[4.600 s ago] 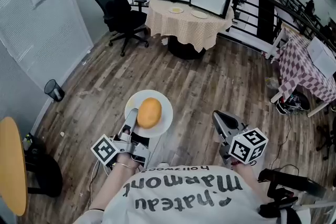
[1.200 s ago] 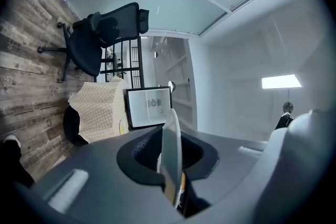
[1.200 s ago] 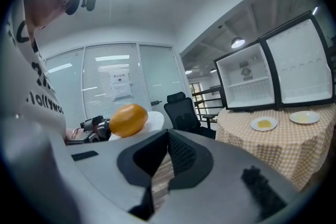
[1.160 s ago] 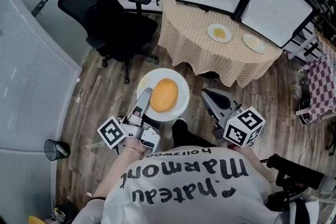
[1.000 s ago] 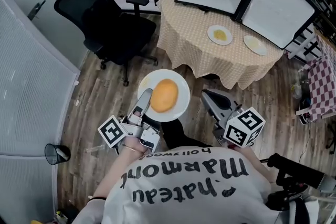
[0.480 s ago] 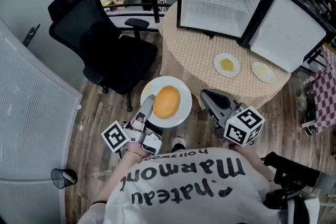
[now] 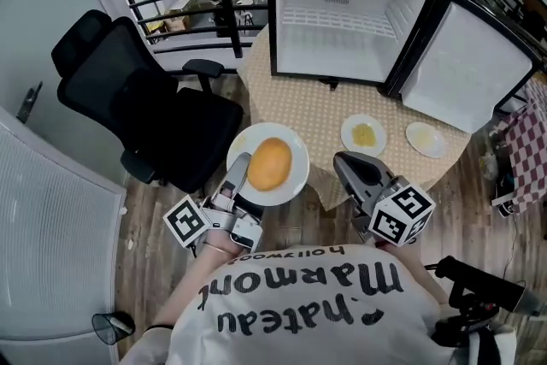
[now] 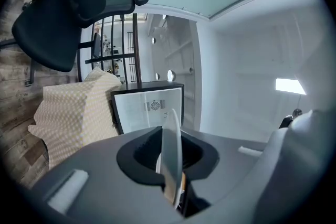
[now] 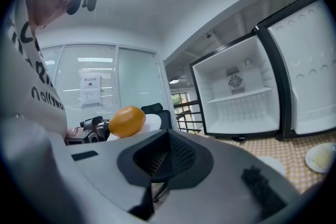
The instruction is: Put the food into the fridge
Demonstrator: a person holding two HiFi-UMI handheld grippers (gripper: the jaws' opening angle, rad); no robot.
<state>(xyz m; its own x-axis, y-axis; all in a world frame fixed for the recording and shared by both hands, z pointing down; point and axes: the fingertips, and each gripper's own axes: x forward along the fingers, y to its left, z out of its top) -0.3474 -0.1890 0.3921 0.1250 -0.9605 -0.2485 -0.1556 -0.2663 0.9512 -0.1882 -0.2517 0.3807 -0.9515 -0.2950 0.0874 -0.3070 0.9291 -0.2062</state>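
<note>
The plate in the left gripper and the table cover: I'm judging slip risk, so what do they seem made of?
Plate: probably glazed ceramic or melamine; white, smooth, thin rigid edge. Table cover: woven cloth, matte, checked; it hangs in soft folds.

Office: swivel chair (image 7: 128,111), glass partitions (image 7: 51,222)

round table (image 7: 312,111) under a checked cloth: open fridge (image 7: 342,17) stands at its far side, and nearer right lie a left plate (image 7: 363,135) and right plate (image 7: 426,138), apart. an office chair (image 7: 145,120) stands left on the wood floor (image 7: 479,214).
</note>
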